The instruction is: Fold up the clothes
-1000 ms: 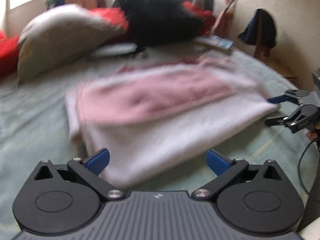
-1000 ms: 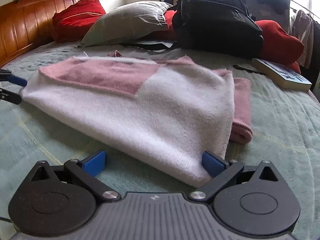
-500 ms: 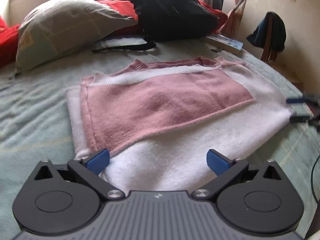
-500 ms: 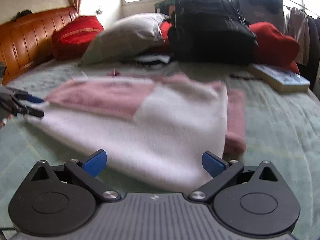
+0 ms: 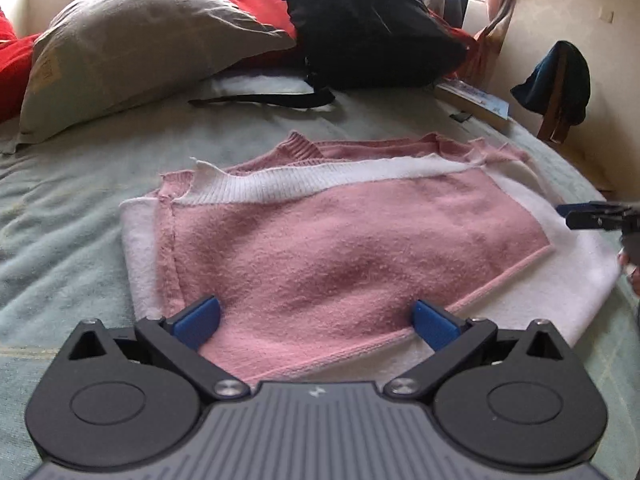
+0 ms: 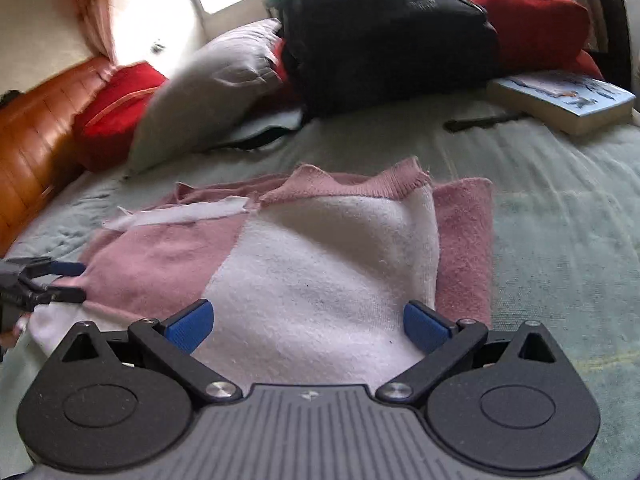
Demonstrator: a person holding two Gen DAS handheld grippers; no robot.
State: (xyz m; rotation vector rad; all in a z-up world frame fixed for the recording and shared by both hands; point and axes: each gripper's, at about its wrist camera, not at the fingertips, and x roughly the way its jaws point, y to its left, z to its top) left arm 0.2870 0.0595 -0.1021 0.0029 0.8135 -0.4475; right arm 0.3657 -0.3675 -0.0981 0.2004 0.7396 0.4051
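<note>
We see left tongs (image 5: 316,322) and right tongs (image 6: 306,322) both spread wide over the folded pink-white sweater (image 5: 340,240) on the bed (image 5: 60,208); black backpack (image 6: 384,28) behind sweater, contents hidden.

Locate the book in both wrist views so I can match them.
Left wrist: the book lies far right in the upper part of the picture, on the bed, partly hidden behind the black backpack.
Right wrist: the book sits at upper right, cover up, to the right of the black backpack.
Shared landmark: the black backpack, beside the book in both views.
</note>
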